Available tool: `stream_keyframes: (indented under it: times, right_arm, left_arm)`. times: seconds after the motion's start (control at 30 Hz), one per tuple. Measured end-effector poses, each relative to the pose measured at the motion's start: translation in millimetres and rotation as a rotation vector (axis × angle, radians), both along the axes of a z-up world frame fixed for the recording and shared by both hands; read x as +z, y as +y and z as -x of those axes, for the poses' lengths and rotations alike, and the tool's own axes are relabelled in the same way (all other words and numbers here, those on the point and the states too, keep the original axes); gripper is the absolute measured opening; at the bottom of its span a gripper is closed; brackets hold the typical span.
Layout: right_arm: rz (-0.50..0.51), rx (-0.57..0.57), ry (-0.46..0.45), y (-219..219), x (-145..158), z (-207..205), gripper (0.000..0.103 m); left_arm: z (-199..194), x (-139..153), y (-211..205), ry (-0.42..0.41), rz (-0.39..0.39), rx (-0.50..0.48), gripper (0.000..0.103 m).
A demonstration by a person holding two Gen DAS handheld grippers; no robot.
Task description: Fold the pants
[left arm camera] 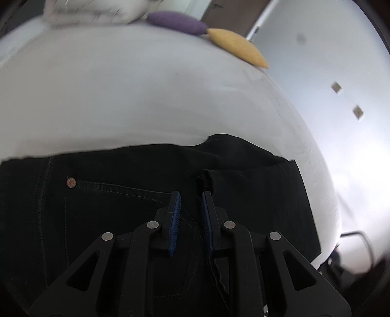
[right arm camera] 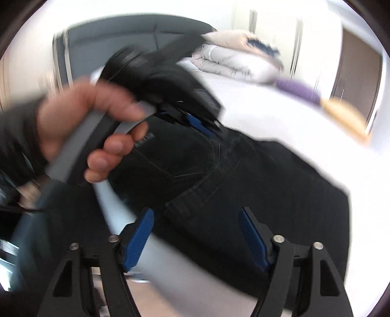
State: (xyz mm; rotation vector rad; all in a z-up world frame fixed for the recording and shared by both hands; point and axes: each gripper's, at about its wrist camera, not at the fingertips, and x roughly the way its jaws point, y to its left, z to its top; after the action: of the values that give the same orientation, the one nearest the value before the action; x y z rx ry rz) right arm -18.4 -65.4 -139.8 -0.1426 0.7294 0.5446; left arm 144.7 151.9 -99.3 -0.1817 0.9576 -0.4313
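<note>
Black pants (left arm camera: 121,207) with pale stitching are seen on a white bed (left arm camera: 134,97), beside purple cushion (left arm camera: 176,22), yellow cushion (left arm camera: 237,46); blue ribbed pads (right arm camera: 139,240) noted.
</note>
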Motion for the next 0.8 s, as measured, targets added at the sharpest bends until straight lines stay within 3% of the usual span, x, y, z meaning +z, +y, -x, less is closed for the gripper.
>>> stream_keyframes:
  times: [0.1, 0.17, 0.23, 0.37, 0.47, 0.53, 0.57, 0.8]
  right_arm:
    - [-0.238, -0.097, 0.141, -78, 11, -31, 0.027]
    - [-0.375, -0.146, 0.223, -129, 9, -59, 0.019]
    - [-0.456, -0.181, 0.277, -170, 3, -85, 0.018]
    - [-0.594, -0.223, 0.389, -224, -15, -138, 0.018]
    - [-0.629, -0.255, 0.421, -239, -33, -163, 0.018]
    - [-0.668, -0.284, 0.458, -246, -52, -173, 0.012]
    - [-0.665, -0.289, 0.466, -239, -56, -172, 0.002]
    - [-0.620, -0.219, 0.514, -210, -74, -133, 0.002]
  left_arm:
    - [26, 8, -34, -0.094, -0.117, -0.067, 0.017]
    - [31, 5, -78, -0.094, -0.156, -0.109, 0.017]
    - [33, -19, -97, -0.047, -0.222, -0.126, 0.017]
    - [36, -37, -91, -0.072, -0.188, -0.105, 0.017]
    - [37, -39, -94, -0.082, -0.226, -0.103, 0.017]
    - [35, -43, -96, -0.087, -0.247, -0.108, 0.017]
    - [38, -44, -99, -0.085, -0.242, -0.105, 0.017]
    - [28, -50, -104, -0.083, -0.220, -0.090, 0.017]
